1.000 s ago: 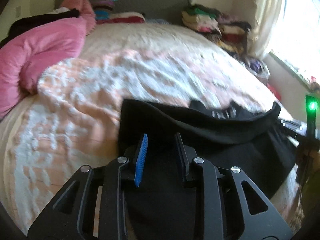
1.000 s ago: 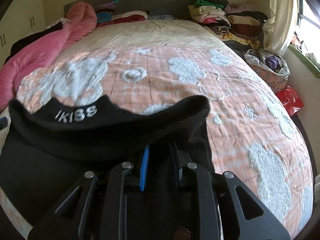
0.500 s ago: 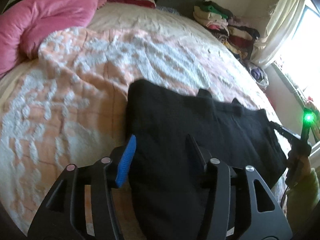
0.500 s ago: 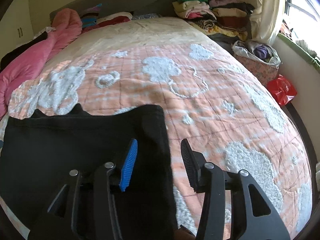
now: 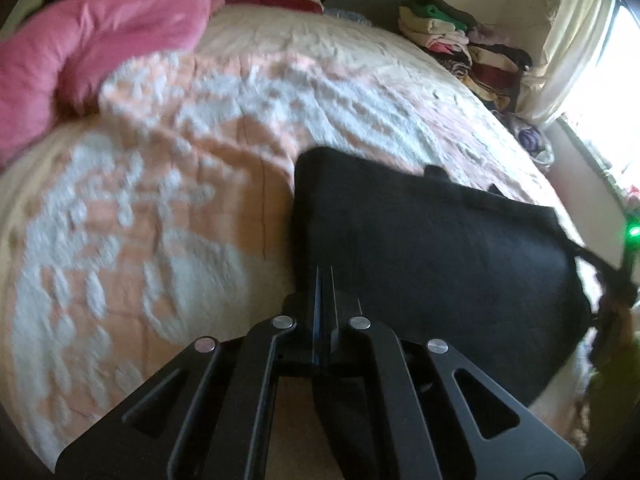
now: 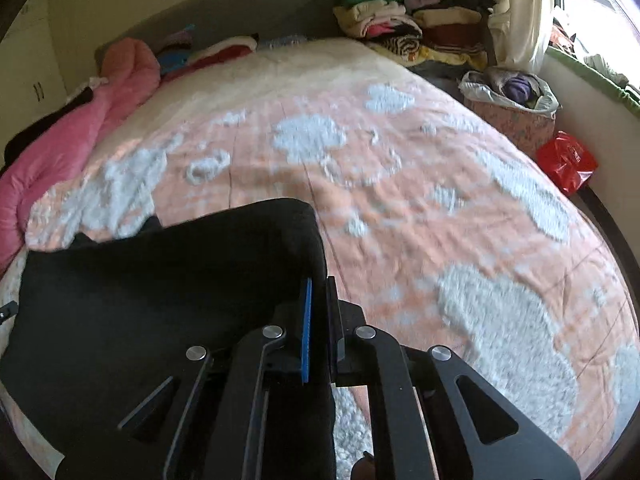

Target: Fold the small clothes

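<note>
A black garment (image 5: 432,248) lies flat on the bed (image 5: 168,208), near its front edge. The left gripper (image 5: 324,280) has just closed its jaws on the garment's left edge, pinching the cloth. The right gripper (image 6: 318,292) has likewise just closed, its jaws clamped on the garment's right edge (image 6: 316,248). Folded clothes (image 6: 400,28) are stacked at the bed's far right corner.

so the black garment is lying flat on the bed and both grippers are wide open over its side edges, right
Not quite. Both are shut, their jaws having just closed: the left gripper on the black garment's left edge in the left wrist view, the right gripper on its right edge in the right wrist view. It does lie flat on the bed.
</note>
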Available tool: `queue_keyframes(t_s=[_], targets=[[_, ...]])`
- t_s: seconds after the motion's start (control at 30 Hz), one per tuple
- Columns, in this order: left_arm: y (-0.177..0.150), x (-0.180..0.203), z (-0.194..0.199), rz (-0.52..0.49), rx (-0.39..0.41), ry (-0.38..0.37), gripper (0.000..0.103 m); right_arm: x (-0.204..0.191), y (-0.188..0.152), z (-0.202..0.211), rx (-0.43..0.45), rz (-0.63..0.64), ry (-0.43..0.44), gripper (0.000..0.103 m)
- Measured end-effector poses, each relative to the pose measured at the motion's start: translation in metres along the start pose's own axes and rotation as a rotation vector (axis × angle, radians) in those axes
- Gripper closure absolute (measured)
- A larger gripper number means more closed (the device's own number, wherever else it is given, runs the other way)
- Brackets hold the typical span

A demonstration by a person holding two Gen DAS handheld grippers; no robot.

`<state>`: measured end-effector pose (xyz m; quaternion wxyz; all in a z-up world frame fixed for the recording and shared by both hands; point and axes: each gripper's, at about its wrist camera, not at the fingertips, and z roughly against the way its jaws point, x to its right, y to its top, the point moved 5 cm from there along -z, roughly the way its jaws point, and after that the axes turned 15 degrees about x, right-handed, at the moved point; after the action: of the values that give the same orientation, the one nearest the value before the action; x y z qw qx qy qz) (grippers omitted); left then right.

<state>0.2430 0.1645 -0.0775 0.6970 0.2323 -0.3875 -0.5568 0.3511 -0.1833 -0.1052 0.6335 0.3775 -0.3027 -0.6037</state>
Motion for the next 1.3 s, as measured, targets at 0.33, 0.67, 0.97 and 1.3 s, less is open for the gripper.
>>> queue_keyframes(t_s=[0.33, 0.67, 0.97, 1.3], targets=[[-0.019, 0.017, 0.016, 0.097, -0.043, -0.126, 0.081, -0.002, -0.017, 0.039, -0.006, -0.038, 0.060, 0.069], [-0.030, 0.009, 0.026, 0.210, -0.050, -0.125, 0.070, 0.002, -0.044, 0.078, -0.033, -0.078, 0.092, 0.050], [-0.040, 0.004, 0.044, 0.209, -0.030, -0.038, 0.033, 0.011, -0.059, 0.093, -0.062, -0.152, 0.145, 0.050], [-0.049, 0.024, 0.048, 0.079, -0.028, -0.050, 0.094, 0.013, -0.062, 0.094, -0.066, -0.208, 0.192, 0.093]])
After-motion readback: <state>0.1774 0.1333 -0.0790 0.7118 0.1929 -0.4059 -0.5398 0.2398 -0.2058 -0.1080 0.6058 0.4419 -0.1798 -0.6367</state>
